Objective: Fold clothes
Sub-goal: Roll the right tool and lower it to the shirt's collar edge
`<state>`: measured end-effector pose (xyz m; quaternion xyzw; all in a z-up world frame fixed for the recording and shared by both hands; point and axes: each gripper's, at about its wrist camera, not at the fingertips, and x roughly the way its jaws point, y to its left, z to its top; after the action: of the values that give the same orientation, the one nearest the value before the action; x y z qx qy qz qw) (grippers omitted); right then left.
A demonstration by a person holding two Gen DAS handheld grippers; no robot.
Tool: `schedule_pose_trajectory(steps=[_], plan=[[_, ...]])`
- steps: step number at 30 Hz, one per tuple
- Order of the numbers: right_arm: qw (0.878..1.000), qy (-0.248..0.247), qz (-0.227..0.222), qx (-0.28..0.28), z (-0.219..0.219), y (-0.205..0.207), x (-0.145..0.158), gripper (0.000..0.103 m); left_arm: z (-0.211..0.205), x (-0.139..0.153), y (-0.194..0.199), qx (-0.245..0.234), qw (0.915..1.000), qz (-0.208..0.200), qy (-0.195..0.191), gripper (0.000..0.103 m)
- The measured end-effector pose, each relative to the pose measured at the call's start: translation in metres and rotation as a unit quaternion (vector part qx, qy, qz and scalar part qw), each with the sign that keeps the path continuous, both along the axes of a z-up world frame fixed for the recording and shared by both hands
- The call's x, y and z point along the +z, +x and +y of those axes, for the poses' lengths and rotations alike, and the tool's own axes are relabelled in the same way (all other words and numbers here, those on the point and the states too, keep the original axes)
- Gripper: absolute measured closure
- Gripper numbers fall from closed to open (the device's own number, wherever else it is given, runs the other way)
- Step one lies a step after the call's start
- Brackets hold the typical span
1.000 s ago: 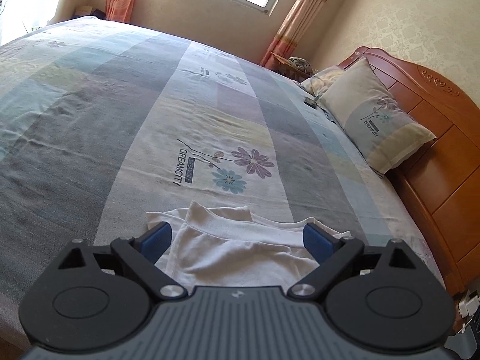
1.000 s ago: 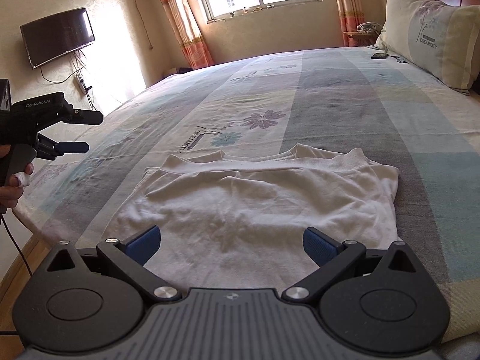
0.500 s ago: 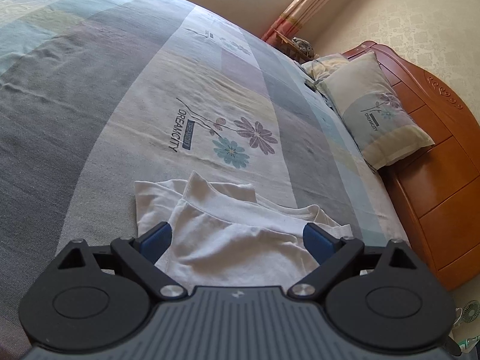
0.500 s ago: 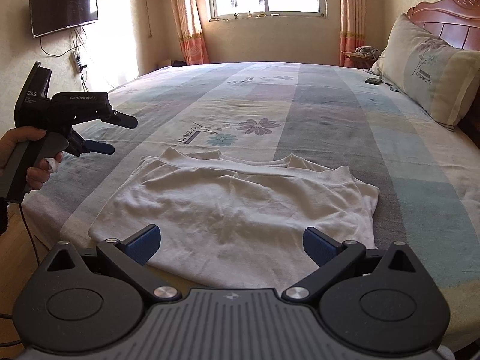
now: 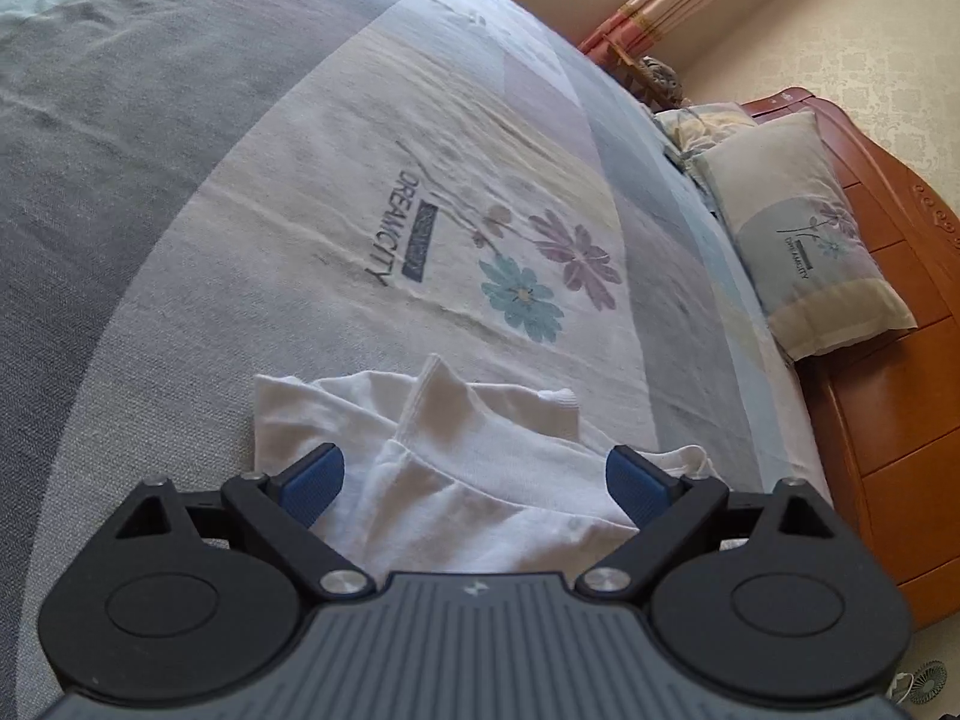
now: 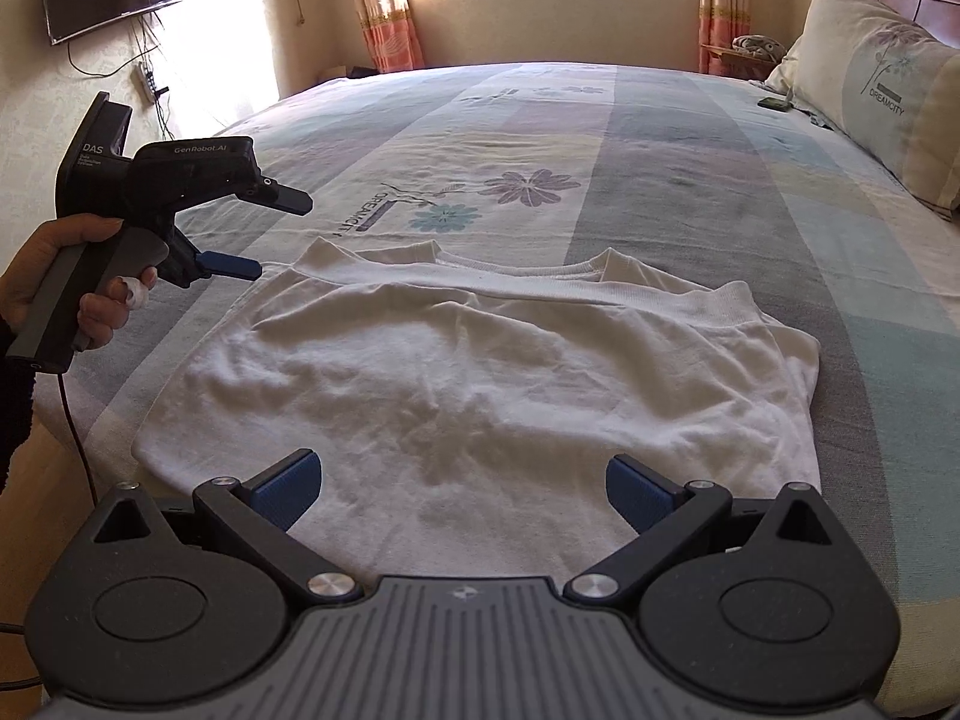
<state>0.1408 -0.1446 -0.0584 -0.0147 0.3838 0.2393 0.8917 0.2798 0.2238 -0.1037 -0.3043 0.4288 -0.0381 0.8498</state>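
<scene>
The left gripper (image 6: 264,234) hangs with its fingers spread wide and empty beside the shirt's far left corner; the right gripper (image 6: 459,489) hovers equally agape over the near edge. The white T-shirt (image 6: 480,384) lies on the bed (image 6: 690,138) — partly doubled already, it seems. A corner pinch looks imminent, needing both layers caught. Pillow (image 6: 882,84), curtains, wall television — an ordinary sunlit bedroom.

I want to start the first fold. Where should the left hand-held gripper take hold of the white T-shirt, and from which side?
Probably the left sleeve and shoulder edge of the white T-shirt, approached from the shirt's left side. The shirt lies flat on the bed, so only its edges offer a pinchable lip, and the open left hand-held gripper hovers right beside that sleeve.
</scene>
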Motion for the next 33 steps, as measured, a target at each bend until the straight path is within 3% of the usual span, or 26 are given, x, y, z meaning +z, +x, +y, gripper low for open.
schedule_pose_trajectory(steps=[12,14,16,17,21,23,30,33], plan=[[0.999,0.021,0.029,-0.023,-0.008,0.028,-0.018,0.0,0.004,0.008,0.004,-0.006,0.9996,-0.024,-0.017,0.009],[0.999,0.014,0.026,-0.017,-0.004,0.029,-0.018,0.0,0.004,0.004,0.004,0.02,0.9991,-0.008,0.035,0.01],[1.0,0.01,0.024,-0.015,-0.003,0.029,-0.017,0.0,0.01,0.007,-0.004,0.068,0.993,-0.004,0.097,0.011],[1.0,0.009,0.023,-0.017,-0.003,0.029,-0.016,0.0,0.015,0.01,-0.009,0.084,0.9914,-0.008,0.1,0.011],[1.0,0.019,0.007,-0.017,-0.008,0.028,-0.008,0.0,0.016,0.029,-0.036,0.058,0.9962,-0.062,0.021,0.01],[1.0,0.022,-0.003,-0.02,-0.011,0.028,-0.006,0.0,0.001,0.034,-0.049,0.026,0.9967,-0.076,0.011,0.009],[0.997,0.056,0.007,-0.052,-0.032,0.026,-0.012,0.0,-0.053,0.004,-0.062,-0.041,0.9974,-0.034,0.049,0.006],[0.995,0.08,0.005,-0.063,-0.051,0.028,-0.01,0.0,-0.062,0.006,-0.067,-0.033,0.9969,-0.037,0.061,0.006]])
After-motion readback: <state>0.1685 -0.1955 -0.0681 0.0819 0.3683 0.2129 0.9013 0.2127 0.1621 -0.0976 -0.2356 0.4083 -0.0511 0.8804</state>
